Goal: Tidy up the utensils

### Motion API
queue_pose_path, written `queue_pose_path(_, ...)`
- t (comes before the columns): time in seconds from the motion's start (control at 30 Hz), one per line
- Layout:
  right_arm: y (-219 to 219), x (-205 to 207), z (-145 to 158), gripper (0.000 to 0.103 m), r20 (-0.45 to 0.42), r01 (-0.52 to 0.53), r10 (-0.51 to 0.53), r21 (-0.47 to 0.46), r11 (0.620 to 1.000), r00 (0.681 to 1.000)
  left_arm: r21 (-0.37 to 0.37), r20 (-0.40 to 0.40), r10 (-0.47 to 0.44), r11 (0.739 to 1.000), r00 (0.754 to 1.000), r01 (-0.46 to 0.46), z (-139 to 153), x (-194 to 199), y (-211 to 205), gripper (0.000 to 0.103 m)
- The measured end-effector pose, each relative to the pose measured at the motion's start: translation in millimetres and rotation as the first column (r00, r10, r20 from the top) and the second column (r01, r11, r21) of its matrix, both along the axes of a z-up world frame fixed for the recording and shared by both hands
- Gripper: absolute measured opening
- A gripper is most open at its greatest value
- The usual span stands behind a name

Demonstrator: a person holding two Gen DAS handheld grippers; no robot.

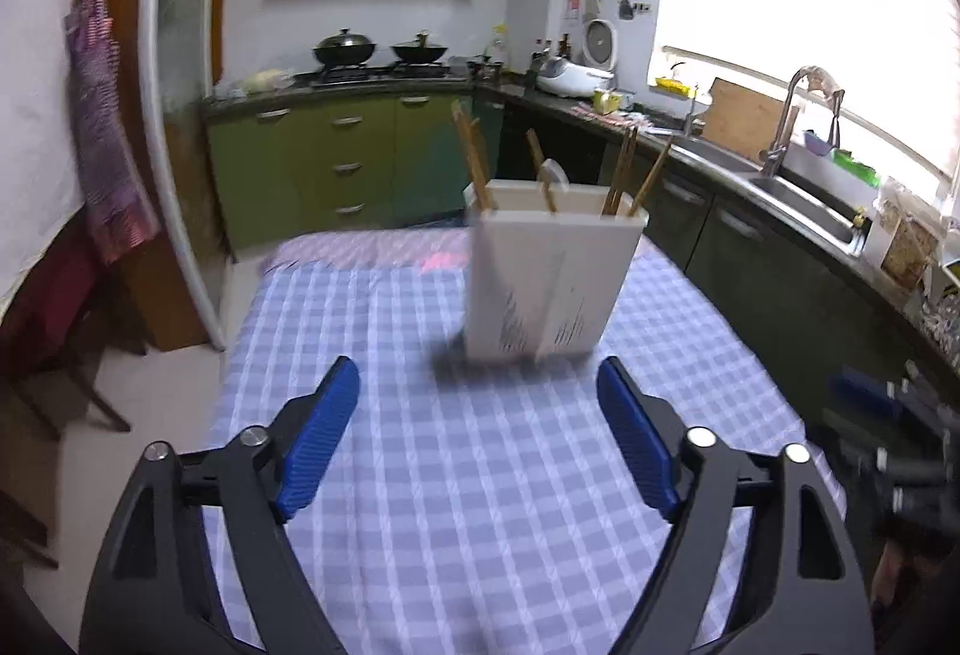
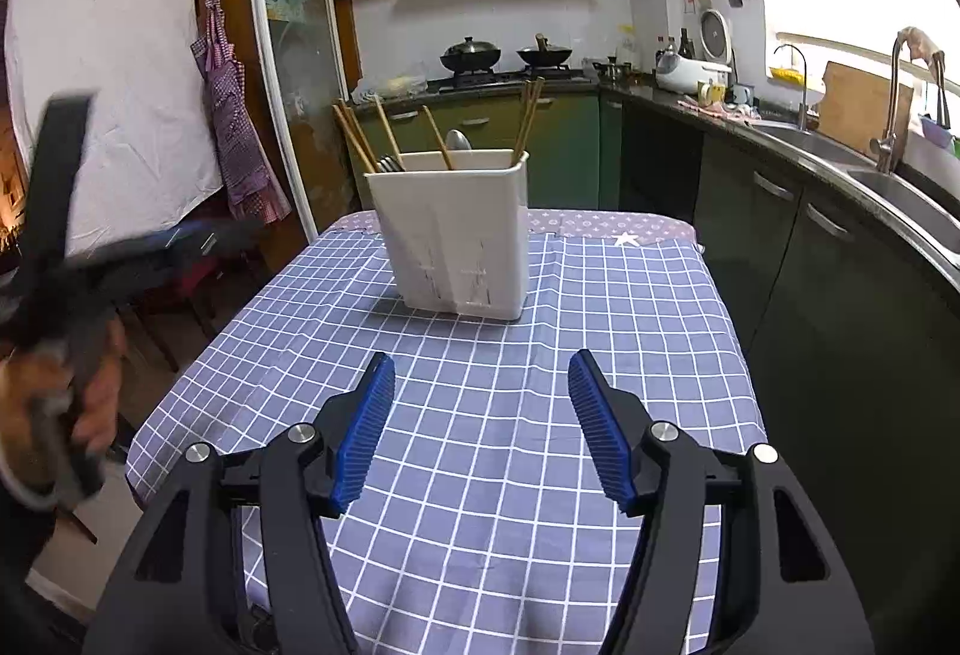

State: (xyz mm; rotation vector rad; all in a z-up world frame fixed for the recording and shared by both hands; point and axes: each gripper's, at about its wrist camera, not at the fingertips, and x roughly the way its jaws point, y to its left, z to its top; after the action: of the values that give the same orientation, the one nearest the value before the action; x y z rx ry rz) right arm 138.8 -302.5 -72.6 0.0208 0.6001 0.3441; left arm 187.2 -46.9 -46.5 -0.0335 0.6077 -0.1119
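**Both tools spread wide, nothing held, over the checked cloth**

Left tool (image 1: pixel 478 379): blue ribbed pads (image 1: pixel 318 442) far apart, gripping nothing, touching nothing, hovering above the blue checked cloth (image 1: pixel 492 505) on the counter. Straight ahead, beyond the fingertips and apart from them: white plastic utensil holder (image 1: pixel 549 277), blurred in this view. Poking out of the top: wooden chopsticks (image 1: pixel 474 159) in several bunches, plus a pale spoon (image 1: pixel 555 175).

Right tool (image 2: pixel 482 364): likewise wide open, pads (image 2: pixel 360 442) empty, clear of everything, above the same cloth (image 2: pixel 480 475). Holder (image 2: pixel 459 235) ahead, upright on the cloth toward the far half of the counter, with a slotted lower wall. Inside: chopsticks (image 2: pixel 354 135) leaning left and right, a metal spoon (image 2: pixel 459 140) near the middle, dark fork tines at the left corner. Seen blurred at the left edge of the right wrist view: the left tool (image 2: pixel 57 247), gripped by a hand (image 2: pixel 99 397).

Farther back: stove with two lidded woks (image 2: pixel 471 53), green cabinets (image 2: pixel 558 156), sink (image 2: pixel 912 187) and tap along the right wall, apron (image 2: pixel 237 126) hanging on the left.
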Motion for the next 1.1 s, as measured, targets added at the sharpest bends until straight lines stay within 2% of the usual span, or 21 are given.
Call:
queue_pose_path(0.13,6,-16,5,0.073,0.042,0.001,0.0,-0.023,1.0,0.999,0.023,0.028,0.065,0.998,0.998,-0.065,-2,-52,11,0.088)
queue_pose_path(0.23,4,-36,13,0.085,0.082,0.016,-0.013,-0.03,0.999,0.997,0.031,0.044,0.085,0.996,0.995,-0.086,1,-78,13,0.092)
queue_pose_path(0.3,-2,-52,20,0.098,0.113,0.032,-0.029,-0.024,0.999,0.993,0.037,0.059,0.096,0.994,0.994,-0.098,3,-95,12,0.095)
queue_pose_path(0.47,-19,-91,38,0.098,0.157,0.088,-0.087,-0.001,0.996,0.984,0.056,0.094,0.104,0.992,0.99,-0.109,10,-128,-1,0.096)
queue_pose_path(0.63,-30,-127,48,0.098,0.197,0.148,-0.144,-0.002,0.989,0.97,0.008,0.097,0.092,0.996,0.991,-0.094,14,-150,-3,0.096)
queue_pose_path(0.73,-35,-142,50,0.098,0.209,0.168,-0.163,-0.004,0.986,0.964,0.013,0.094,0.095,0.995,0.991,-0.097,13,-155,-5,0.096)
queue_pose_path(1.1,-24,-149,45,0.098,0.193,0.128,-0.122,-0.023,0.991,0.974,0.017,0.1,0.131,0.991,0.986,-0.133,12,-162,-2,0.096)
